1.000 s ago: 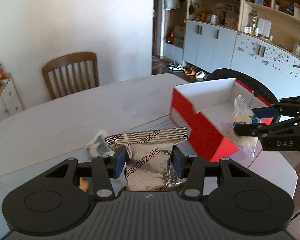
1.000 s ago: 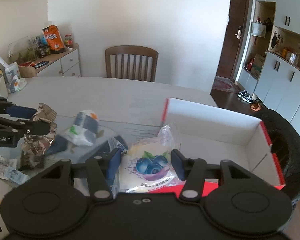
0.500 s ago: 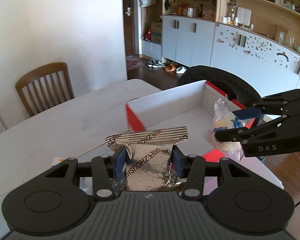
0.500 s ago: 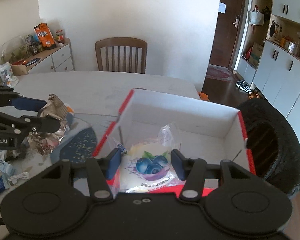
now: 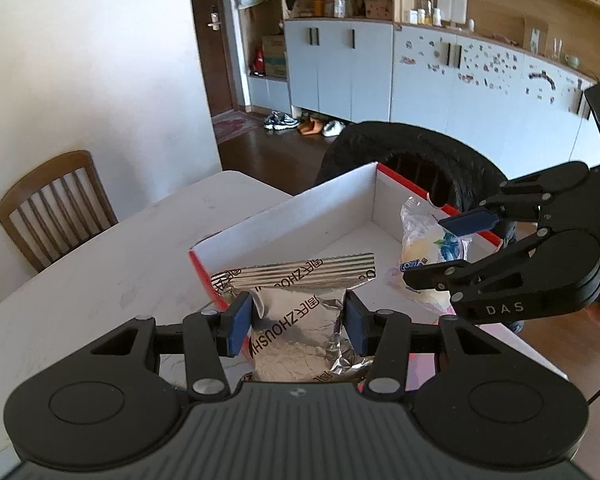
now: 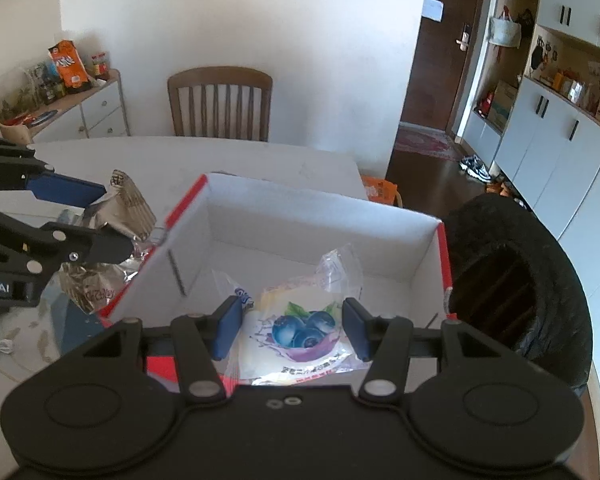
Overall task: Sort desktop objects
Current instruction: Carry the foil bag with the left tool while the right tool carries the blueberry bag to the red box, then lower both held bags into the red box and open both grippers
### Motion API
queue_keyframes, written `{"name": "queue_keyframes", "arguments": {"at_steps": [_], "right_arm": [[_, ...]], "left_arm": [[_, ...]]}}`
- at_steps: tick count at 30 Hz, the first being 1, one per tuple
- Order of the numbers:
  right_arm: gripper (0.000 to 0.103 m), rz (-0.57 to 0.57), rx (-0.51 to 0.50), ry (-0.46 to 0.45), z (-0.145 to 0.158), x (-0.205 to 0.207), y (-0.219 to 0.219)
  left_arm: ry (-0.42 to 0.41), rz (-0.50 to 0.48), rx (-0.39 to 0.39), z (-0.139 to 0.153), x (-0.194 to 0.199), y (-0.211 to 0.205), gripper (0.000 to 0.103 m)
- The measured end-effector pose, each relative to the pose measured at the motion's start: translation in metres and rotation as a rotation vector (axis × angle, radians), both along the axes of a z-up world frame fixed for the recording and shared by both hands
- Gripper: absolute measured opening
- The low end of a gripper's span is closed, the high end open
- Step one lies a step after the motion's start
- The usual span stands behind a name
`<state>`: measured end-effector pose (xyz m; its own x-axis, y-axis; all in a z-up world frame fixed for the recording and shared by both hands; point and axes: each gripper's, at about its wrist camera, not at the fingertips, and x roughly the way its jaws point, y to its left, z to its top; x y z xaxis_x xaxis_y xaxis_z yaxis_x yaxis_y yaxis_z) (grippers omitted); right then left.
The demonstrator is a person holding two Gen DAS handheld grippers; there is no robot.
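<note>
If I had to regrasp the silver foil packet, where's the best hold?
Judging by its shape, across the puffed body of the silver foil packet, below the flat crimped top seal, coming from its bottom end as the left gripper does; the seal looks thin and slippery.

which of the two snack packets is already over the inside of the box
The blueberry packet in the right gripper, over the box floor. The silver foil packet in the left gripper sits outside the red wall.
</note>
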<state>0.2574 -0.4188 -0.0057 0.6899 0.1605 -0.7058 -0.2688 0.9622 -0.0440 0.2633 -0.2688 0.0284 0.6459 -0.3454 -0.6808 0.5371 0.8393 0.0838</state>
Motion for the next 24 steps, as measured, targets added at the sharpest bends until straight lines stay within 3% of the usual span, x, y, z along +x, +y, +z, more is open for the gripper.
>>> {"name": "queue_keyframes", "arguments": {"at_steps": [13,19,21,24], "right_arm": [[0.054,-0.038,0.006,0.049,-0.027,0.037,-0.026],[0.054,-0.013,-0.017,0.101,-0.047,0.048,-0.026],[0.054,0.010,-0.028,0.122,-0.054,0.051,-0.025],[0.054,0.036,-0.053,0.138,-0.062,0.054,-0.022]], "left_arm": [[0.032,-0.087,0.102,-0.031,0.051,-0.045,0.047],[0.089,-0.144,0.154,-0.054,0.065,-0.063,0.047],[0.102,-0.167,0.171,-0.062,0.068,-0.067,0.038],[0.123,-0.173,0.195,-0.070,0.072,-0.071,0.037]]}}
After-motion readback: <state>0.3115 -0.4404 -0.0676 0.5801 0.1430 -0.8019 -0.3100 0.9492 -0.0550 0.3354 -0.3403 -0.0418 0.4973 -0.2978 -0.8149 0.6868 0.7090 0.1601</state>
